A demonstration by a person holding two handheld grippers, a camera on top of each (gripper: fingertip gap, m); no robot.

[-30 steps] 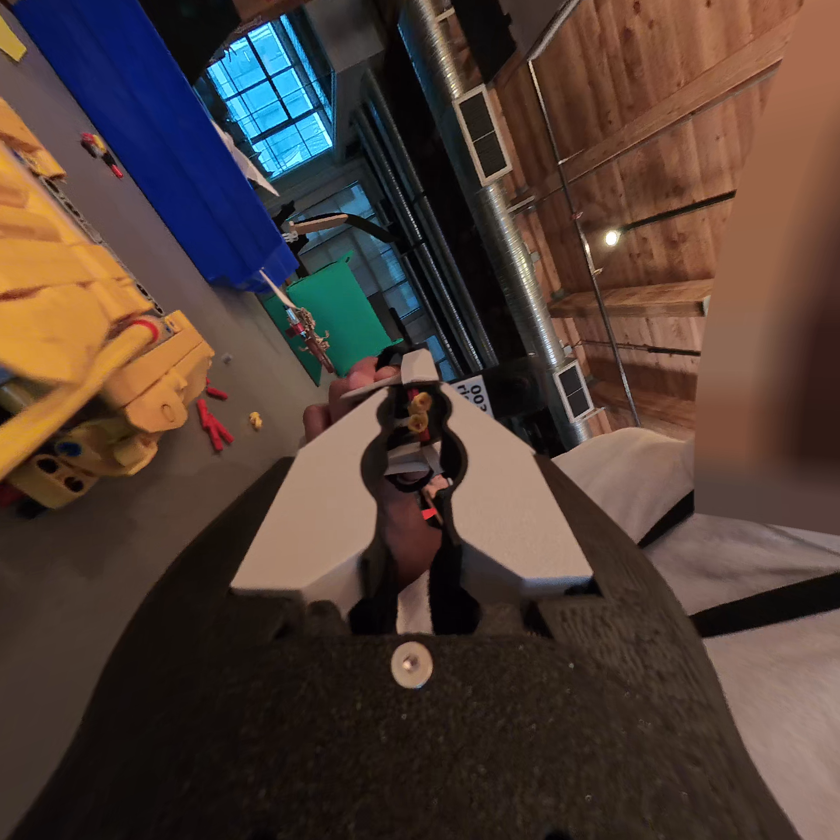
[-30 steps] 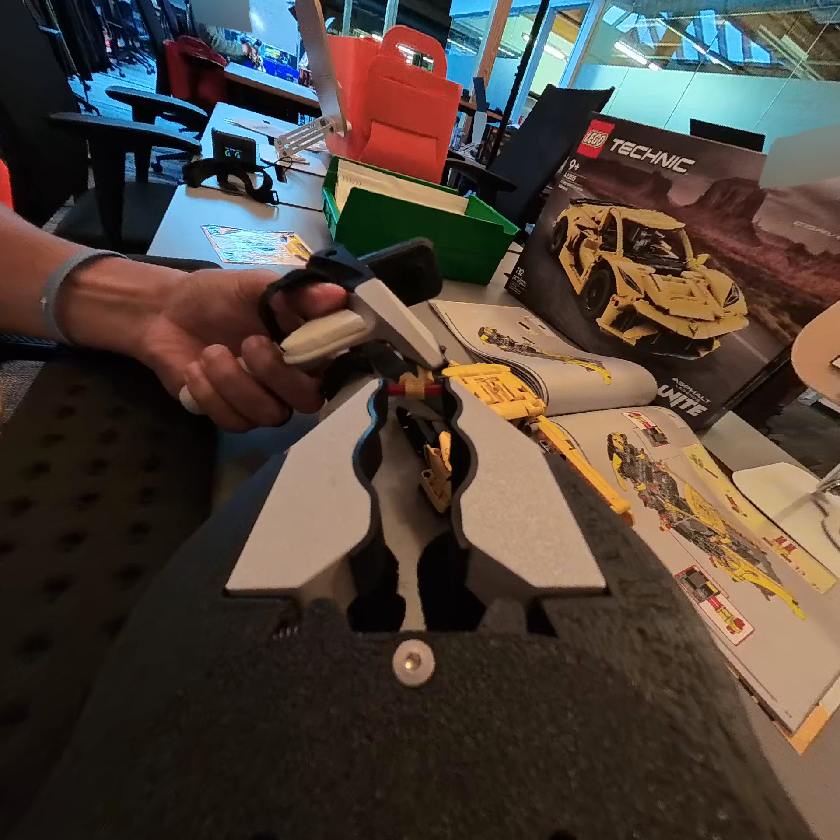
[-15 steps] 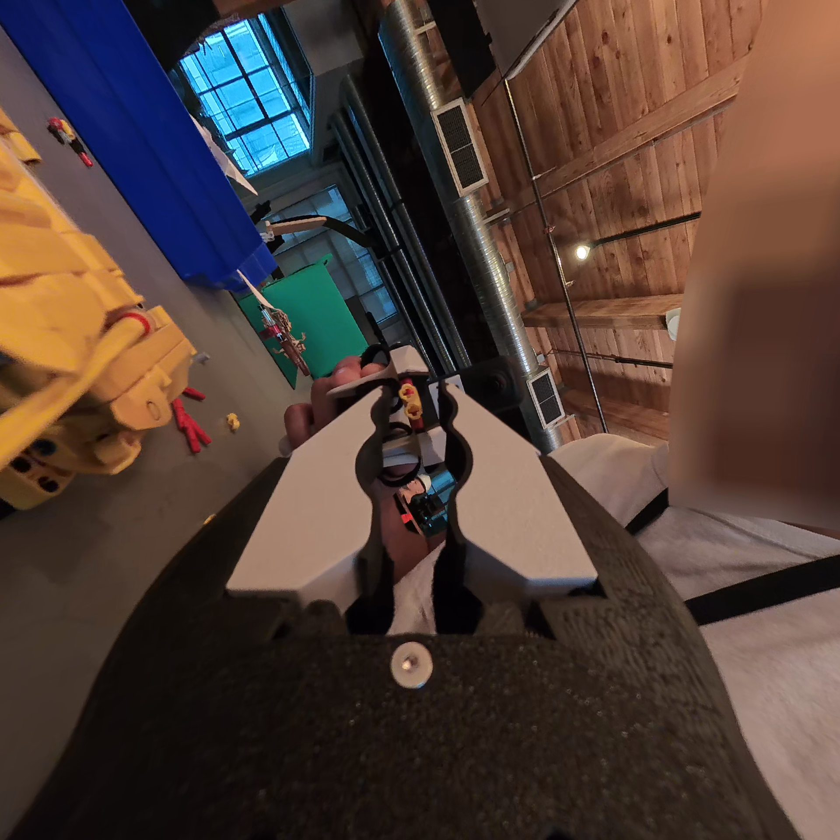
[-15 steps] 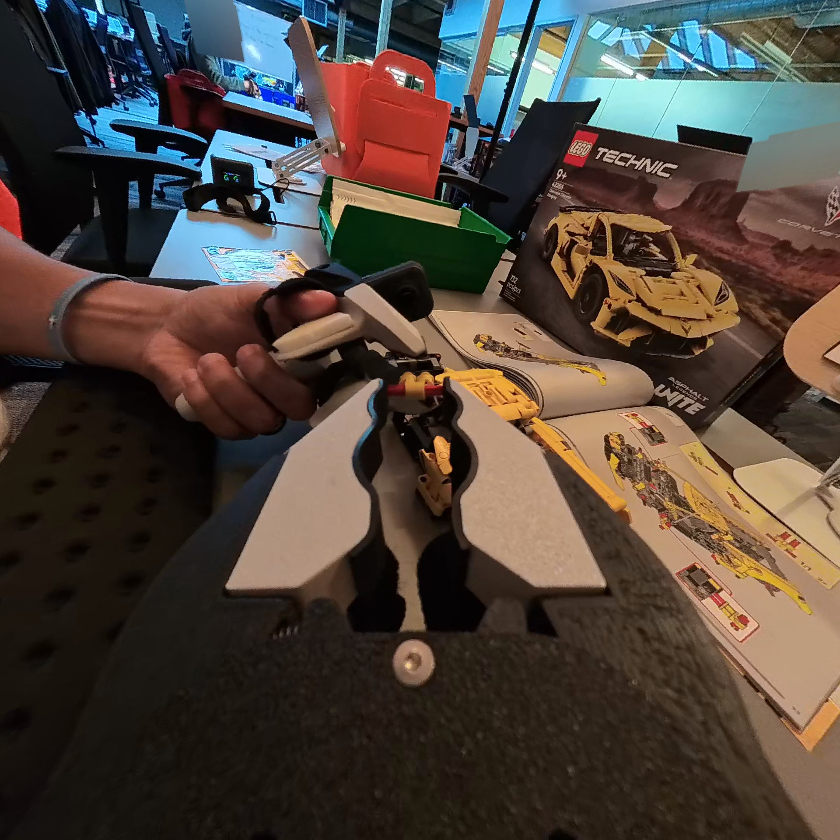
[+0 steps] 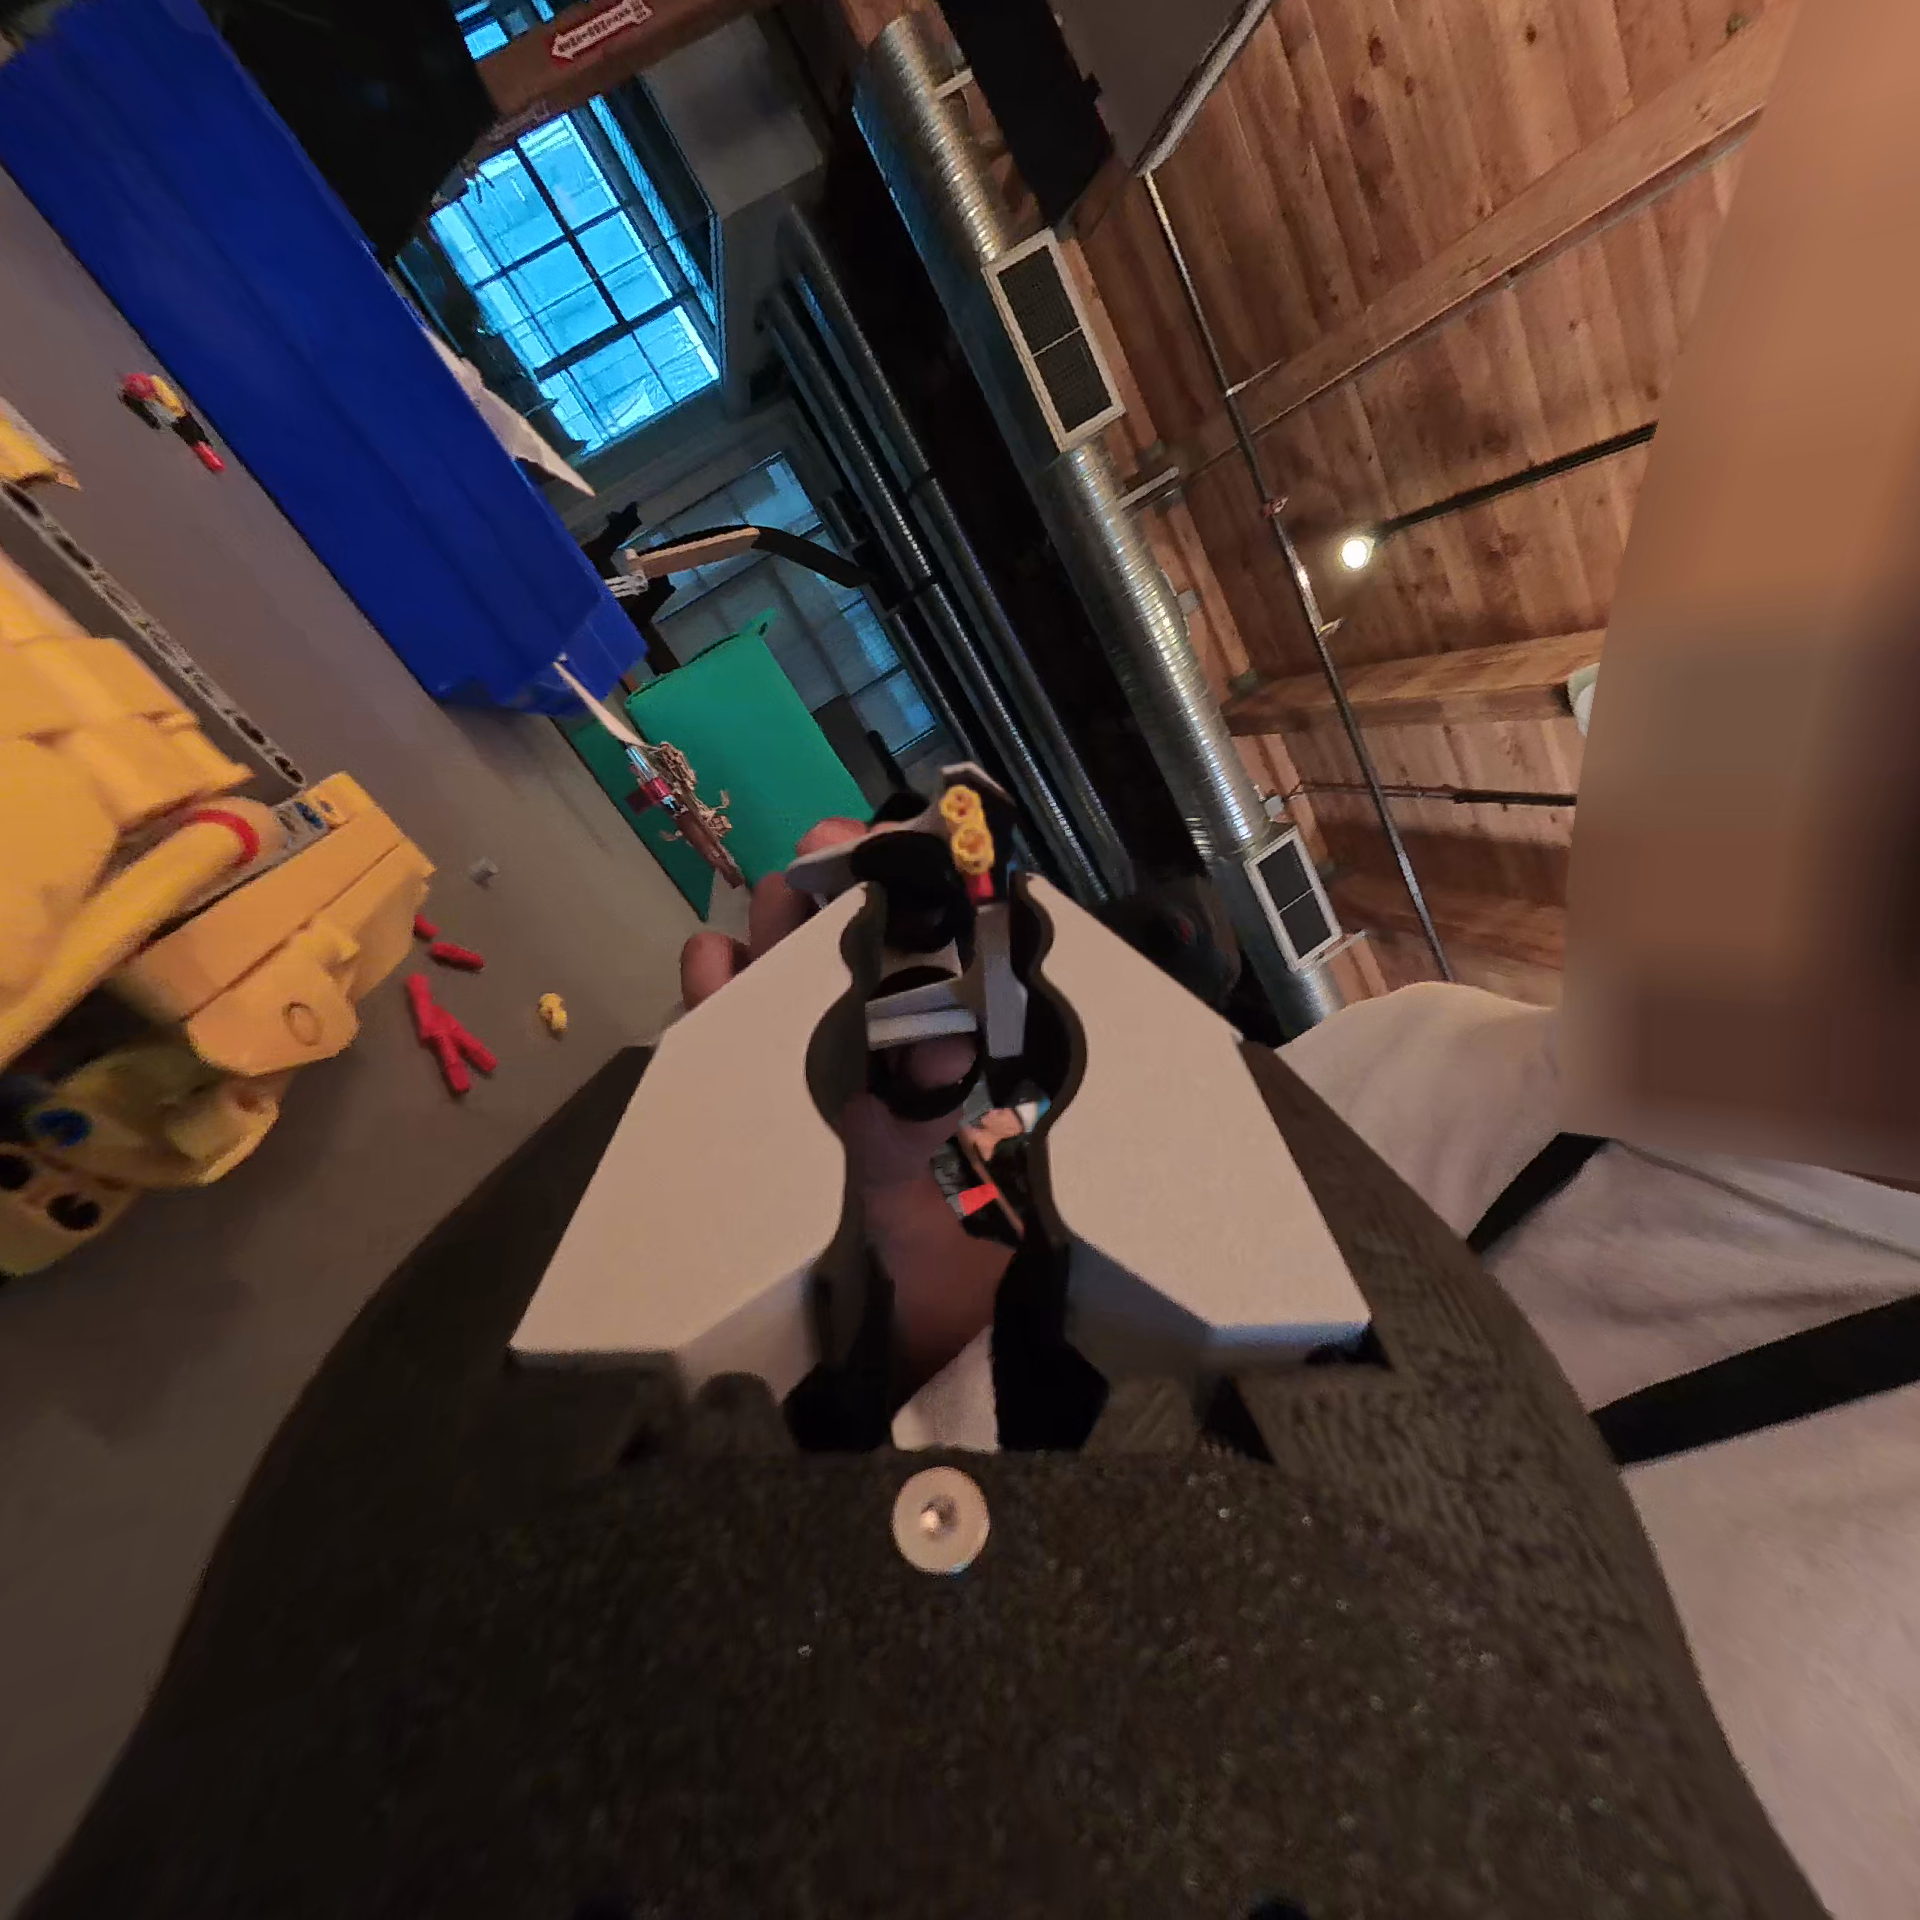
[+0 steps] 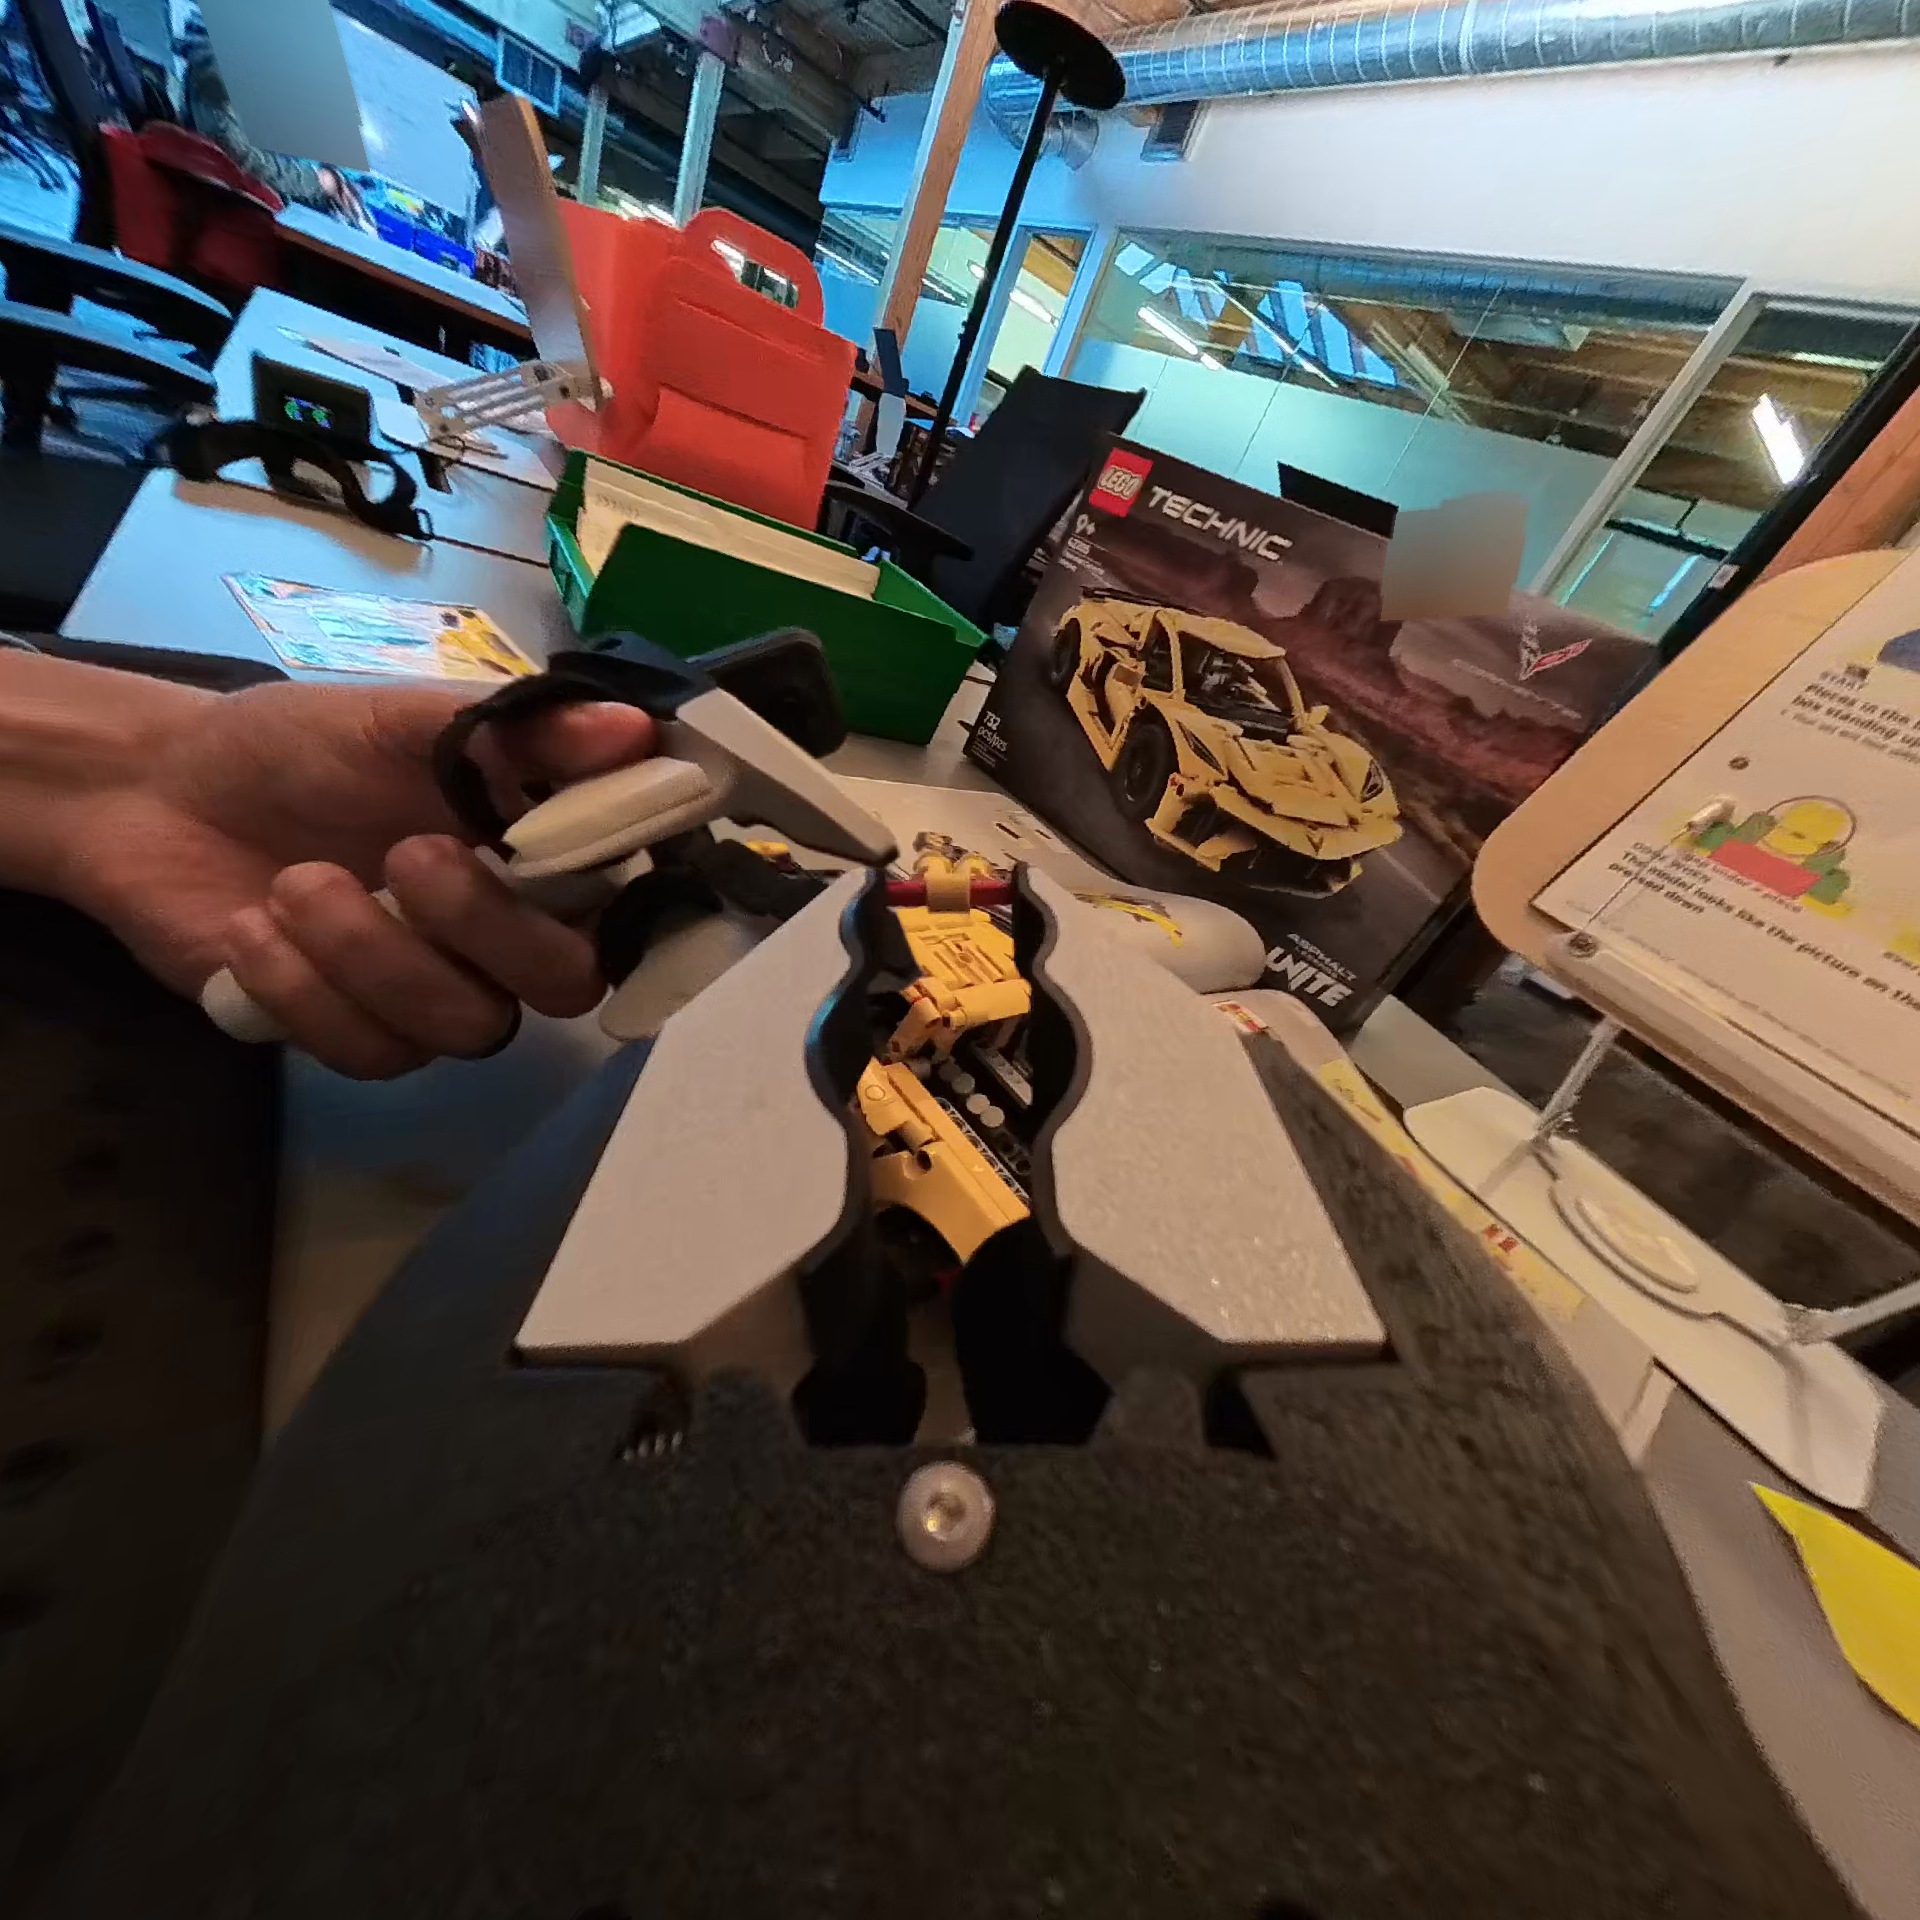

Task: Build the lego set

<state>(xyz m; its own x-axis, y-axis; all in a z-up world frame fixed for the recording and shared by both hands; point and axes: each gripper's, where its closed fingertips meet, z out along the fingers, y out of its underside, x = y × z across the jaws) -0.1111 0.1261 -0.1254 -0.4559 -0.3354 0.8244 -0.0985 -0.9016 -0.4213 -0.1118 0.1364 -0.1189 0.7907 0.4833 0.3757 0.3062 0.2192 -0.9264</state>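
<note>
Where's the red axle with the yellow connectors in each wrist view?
Left wrist view: red axle at centre, just beyond the left gripper tips.
Right wrist view: red axle at centre, spanning the right gripper fingertips.
Shared landmark: green bin.

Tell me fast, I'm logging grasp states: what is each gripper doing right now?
Left gripper: open, nothing between its fingertips.
Right gripper: closed on a red axle carrying a yellow connector.
</note>
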